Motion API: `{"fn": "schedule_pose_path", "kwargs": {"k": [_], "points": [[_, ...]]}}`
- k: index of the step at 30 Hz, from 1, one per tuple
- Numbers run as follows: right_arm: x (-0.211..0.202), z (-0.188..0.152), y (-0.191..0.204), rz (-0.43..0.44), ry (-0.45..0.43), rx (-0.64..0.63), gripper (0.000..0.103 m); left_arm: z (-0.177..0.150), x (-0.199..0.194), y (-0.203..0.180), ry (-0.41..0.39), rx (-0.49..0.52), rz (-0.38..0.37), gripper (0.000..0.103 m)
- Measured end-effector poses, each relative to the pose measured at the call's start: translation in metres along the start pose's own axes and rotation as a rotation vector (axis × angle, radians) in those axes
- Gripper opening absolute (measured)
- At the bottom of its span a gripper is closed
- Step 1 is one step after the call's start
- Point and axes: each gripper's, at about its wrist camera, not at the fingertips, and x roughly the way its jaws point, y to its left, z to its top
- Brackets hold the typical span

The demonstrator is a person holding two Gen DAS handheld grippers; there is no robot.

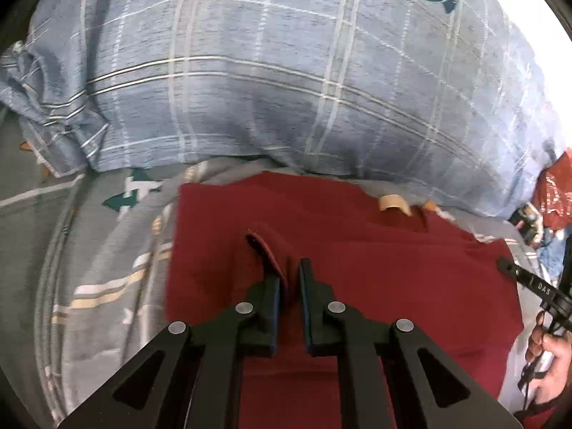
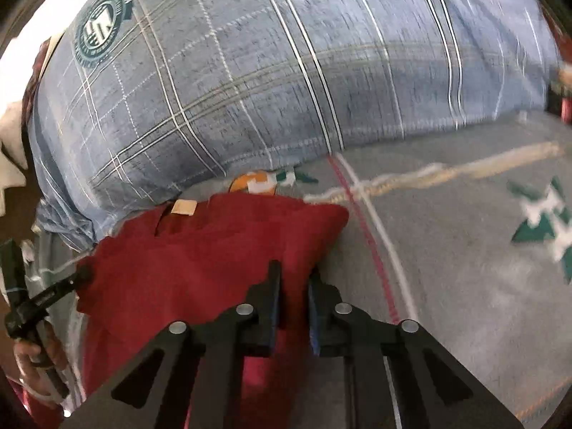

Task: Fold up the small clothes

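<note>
Dark red garment flat on grey patterned bedsheet, just in front of big blue plaid pillow. Tan label at far edge of garment, near pillow.

Left gripper: nearly closed, narrow gap, pinching a raised fold of the red fabric between the blue-lined fingers. Fold stands up off the rest of the cloth, hem edge visible at its top.

Right gripper: also nearly closed, clamped on the garment's right edge; fabric runs down between the fingers. Grey bedsheet with green and white motifs to the right of it. Pillow behind, round green crest print at its upper left. Label at the far edge in this view too.

Each gripper visible in the other's view: right one at far right edge of left view with hand on it, left one at far left of right view, tip on garment's left edge, hand below.
</note>
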Motion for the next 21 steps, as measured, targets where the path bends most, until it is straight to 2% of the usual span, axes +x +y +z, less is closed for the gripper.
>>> {"fn": "schedule_pose_path", "kwargs": {"k": [1, 3, 4, 5, 7, 9, 11, 13, 15, 18, 20, 21], "points": [[-0.006, 0.004, 0.003, -0.013, -0.013, -0.025, 0.009, 0.0, -0.001, -0.003, -0.003, 0.011, -0.015, 0.009], [-0.019, 0.009, 0.002, -0.046, -0.047, -0.042, 0.008, 0.0, 0.001, -0.004, -0.015, 0.03, -0.024, 0.015], [-0.022, 0.01, -0.001, -0.073, -0.055, -0.042, 0.008, -0.002, 0.004, -0.002, -0.011, 0.028, -0.012, 0.024], [-0.018, 0.01, -0.006, -0.101, -0.046, -0.038, 0.009, -0.002, 0.008, 0.0, 0.002, 0.021, 0.004, 0.031], [-0.003, 0.006, -0.015, -0.129, 0.02, -0.019, 0.012, -0.007, 0.018, 0.007, 0.035, -0.002, 0.031, 0.033], [-0.008, -0.001, -0.02, -0.134, 0.036, 0.01, 0.025, -0.008, 0.019, 0.013, 0.036, -0.024, 0.022, 0.035], [-0.032, -0.007, -0.014, -0.116, 0.002, -0.004, 0.035, -0.008, 0.017, 0.017, 0.031, -0.04, 0.006, 0.035], [-0.058, -0.019, 0.004, -0.046, -0.015, -0.075, 0.065, -0.008, 0.017, 0.019, 0.027, -0.049, 0.003, 0.035], [-0.078, -0.043, 0.026, 0.0, 0.002, -0.177, 0.074, -0.008, 0.017, 0.018, 0.028, -0.053, 0.007, 0.035], [-0.081, -0.071, 0.044, -0.013, 0.044, -0.286, 0.074, -0.011, 0.015, 0.016, 0.024, -0.053, 0.02, 0.038], [-0.068, -0.083, 0.05, -0.062, 0.07, -0.348, 0.073, -0.015, 0.012, 0.013, 0.023, -0.051, 0.031, 0.041], [-0.054, -0.086, 0.052, -0.13, 0.085, -0.383, 0.069, -0.018, 0.011, 0.011, 0.021, -0.043, 0.039, 0.042]]}}
